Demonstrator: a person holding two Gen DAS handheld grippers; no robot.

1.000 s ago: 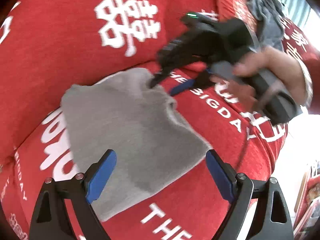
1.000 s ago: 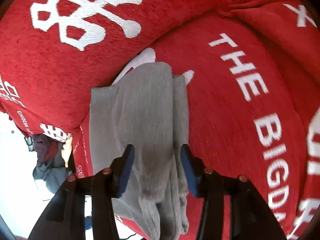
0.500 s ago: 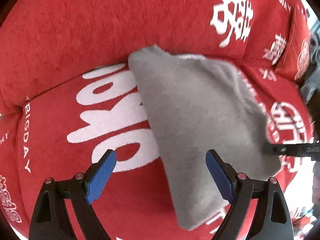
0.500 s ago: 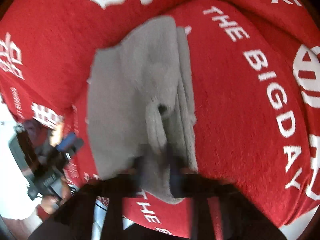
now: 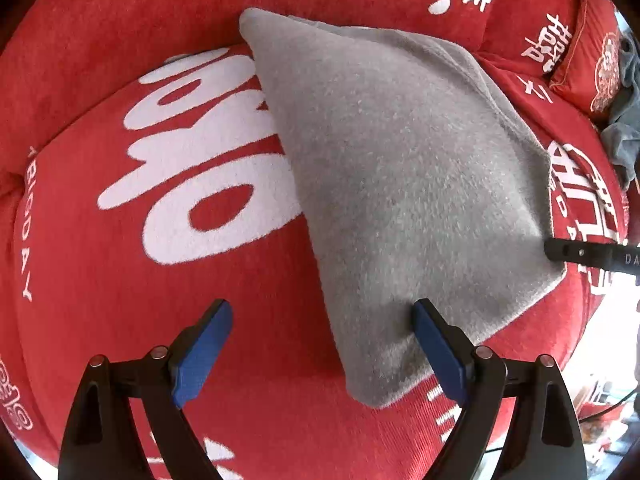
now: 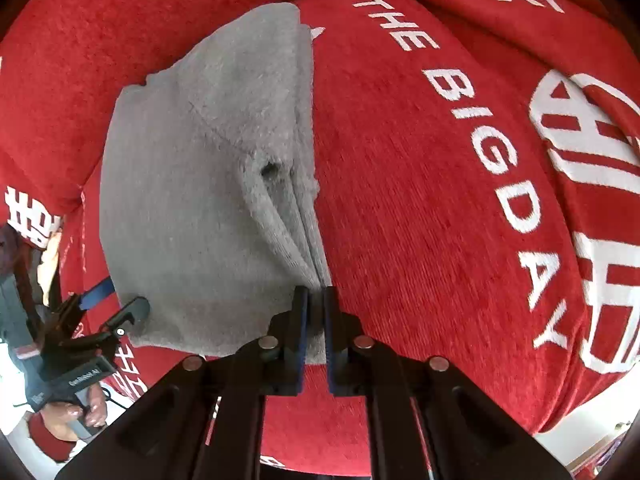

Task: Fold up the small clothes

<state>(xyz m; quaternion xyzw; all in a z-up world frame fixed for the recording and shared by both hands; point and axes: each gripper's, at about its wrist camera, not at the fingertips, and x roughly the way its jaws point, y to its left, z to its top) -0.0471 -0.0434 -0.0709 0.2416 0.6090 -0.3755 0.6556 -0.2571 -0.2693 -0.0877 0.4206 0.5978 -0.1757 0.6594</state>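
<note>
A small grey fleece garment [image 5: 400, 168] lies folded on a red sofa seat [image 5: 120, 280] with white lettering. My left gripper [image 5: 320, 354] is open, its blue pads straddling the garment's near left edge, one pad over bare cushion. My right gripper [image 6: 316, 312] is shut on the garment's near folded edge [image 6: 308, 256], where several layers bunch together. The garment also shows in the right wrist view [image 6: 192, 184]. The right gripper's finger [image 5: 580, 252] shows at the garment's right corner in the left wrist view. The left gripper [image 6: 112, 308] shows at the garment's lower left corner in the right wrist view.
The red sofa backrest [image 5: 120, 20] rises behind the garment. A red cushion [image 5: 592, 40] and a pile of blue-grey clothes [image 5: 624, 120] lie at the far right. The seat's front edge drops off near both grippers.
My right gripper has closed on the garment's folded edge. My left gripper swung left and closer, staying open, so the garment now sits right of centre in its view.
</note>
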